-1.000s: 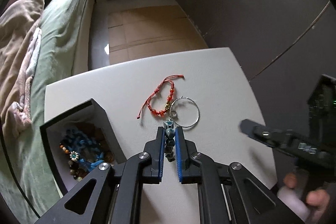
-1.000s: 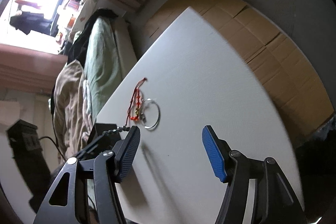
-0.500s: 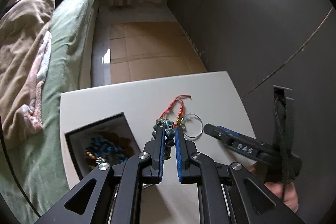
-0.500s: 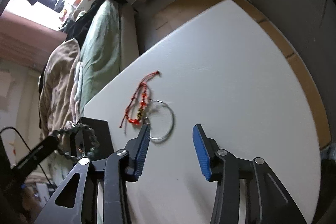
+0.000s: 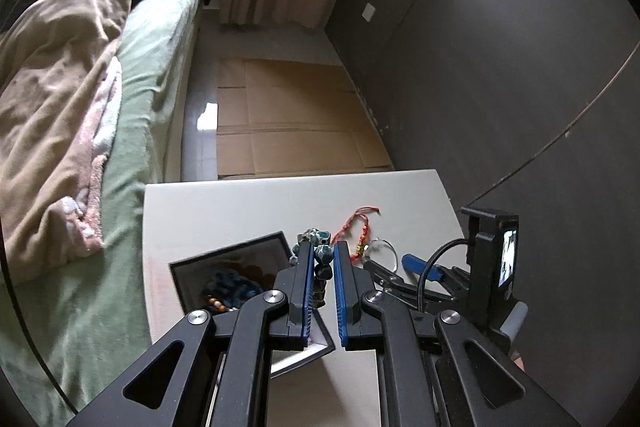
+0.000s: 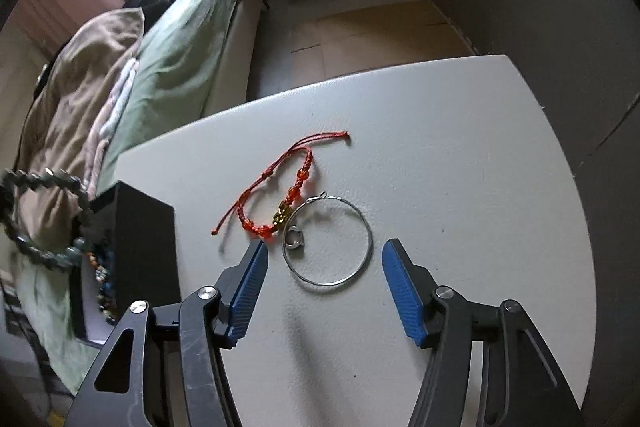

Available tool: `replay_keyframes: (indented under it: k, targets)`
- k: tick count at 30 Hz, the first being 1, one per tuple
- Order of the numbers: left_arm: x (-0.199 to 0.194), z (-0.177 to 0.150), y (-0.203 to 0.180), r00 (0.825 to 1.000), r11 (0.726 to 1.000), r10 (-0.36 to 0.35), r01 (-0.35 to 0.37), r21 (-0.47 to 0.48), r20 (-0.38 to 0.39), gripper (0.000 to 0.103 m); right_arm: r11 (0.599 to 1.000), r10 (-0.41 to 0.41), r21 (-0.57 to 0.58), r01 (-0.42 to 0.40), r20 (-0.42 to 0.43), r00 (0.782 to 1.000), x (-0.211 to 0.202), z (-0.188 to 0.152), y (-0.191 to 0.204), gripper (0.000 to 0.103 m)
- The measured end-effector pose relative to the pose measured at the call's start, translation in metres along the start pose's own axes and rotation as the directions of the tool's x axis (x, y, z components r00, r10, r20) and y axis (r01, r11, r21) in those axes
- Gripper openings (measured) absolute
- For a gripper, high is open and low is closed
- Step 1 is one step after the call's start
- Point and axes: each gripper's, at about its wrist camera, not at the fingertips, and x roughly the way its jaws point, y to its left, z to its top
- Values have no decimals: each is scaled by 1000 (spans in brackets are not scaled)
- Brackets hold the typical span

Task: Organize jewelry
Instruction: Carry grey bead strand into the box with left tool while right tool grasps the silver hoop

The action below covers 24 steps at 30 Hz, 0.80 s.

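My left gripper (image 5: 321,247) is shut on a bracelet of grey-green beads (image 5: 323,254), which hangs at the right edge of the open black box (image 5: 224,254). The same bead bracelet (image 6: 40,182) dangles at the far left of the right wrist view, over the black box (image 6: 144,239). My right gripper (image 6: 324,247) hovers over the white table (image 6: 460,147) with its jaws opening. A thin silver hoop (image 6: 370,243) and a small silver ring (image 6: 295,239) lie between them, untouched. A red cord bracelet (image 6: 296,193) lies just beyond.
Blue and brown beads (image 5: 230,285) lie in the box. A green bed with a beige blanket (image 5: 60,115) runs along the table's left side. Flattened cardboard (image 5: 288,123) covers the floor beyond, and a dark wall (image 5: 500,67) stands to the right.
My left gripper rose and drew back with the bead bracelet to the box's edge. My right gripper rolled and came in over the silver hoop; its jaws narrowed, then widened again.
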Motion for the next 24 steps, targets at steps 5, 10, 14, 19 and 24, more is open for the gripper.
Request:
replay_keyframes:
  k: [5, 10, 14, 19, 24]
  targets:
    - [-6, 1, 12, 1000, 1000, 13, -13, -18, 6, 10, 994, -71, -79, 73, 27, 997, 2, -1, 12, 64]
    - [-12, -1, 17, 1000, 999, 31, -30, -27, 4, 10, 976, -142, -162, 147, 42, 989, 5, -6, 25, 63]
    - [-17, -5, 19, 999, 999, 42, -42, -30, 5, 10, 957, -163, -235, 171, 53, 985, 3, -12, 30, 50]
    - [-22, -11, 18, 999, 998, 48, -48, -33, 3, 10, 960, -120, -253, 122, 24, 992, -1, -15, 26, 48]
    - [-24, -17, 21, 999, 998, 50, -51, -44, -3, 10, 987, 42, -152, -46, -26, 999, -15, -13, 8, 4]
